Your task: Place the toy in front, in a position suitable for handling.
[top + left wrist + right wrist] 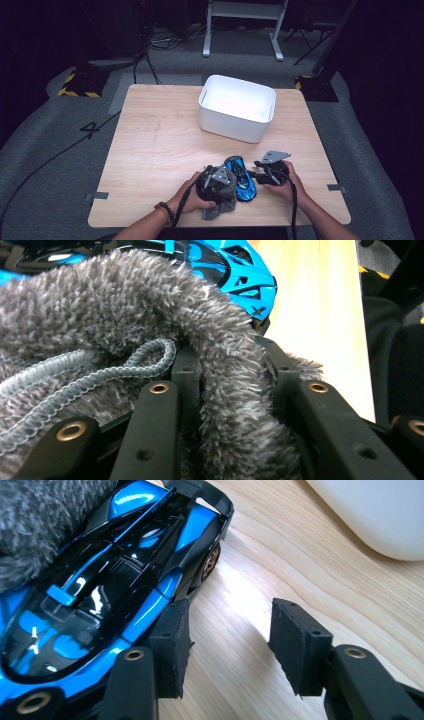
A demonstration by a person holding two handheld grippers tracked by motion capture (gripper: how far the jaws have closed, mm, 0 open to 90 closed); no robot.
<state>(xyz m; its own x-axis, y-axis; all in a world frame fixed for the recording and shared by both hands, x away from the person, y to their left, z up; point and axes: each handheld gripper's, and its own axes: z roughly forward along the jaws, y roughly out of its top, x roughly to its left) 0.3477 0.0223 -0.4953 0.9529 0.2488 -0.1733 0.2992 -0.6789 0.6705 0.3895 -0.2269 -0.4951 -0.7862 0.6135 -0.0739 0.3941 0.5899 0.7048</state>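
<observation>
A blue and black toy car (241, 178) lies on the wooden table (160, 150) near its front edge, between my two grippers. A grey fuzzy cloth (220, 207) lies against the car's left side. My left gripper (235, 370) is shut on a fold of this cloth (100, 305), with the car (225, 270) just beyond it. My right gripper (227, 630) stands open beside the car (100, 580). One of its pads (172, 645) is against the car's side, and only bare table shows between its jaws. The cloth (40, 520) overlaps the car's far end.
A white rectangular bin (205, 95) stands at the back middle of the table, and its wall (380, 515) rises a short way beyond the right gripper. Bare wood lies to the left and in the middle. Cables and stand legs lie on the floor behind.
</observation>
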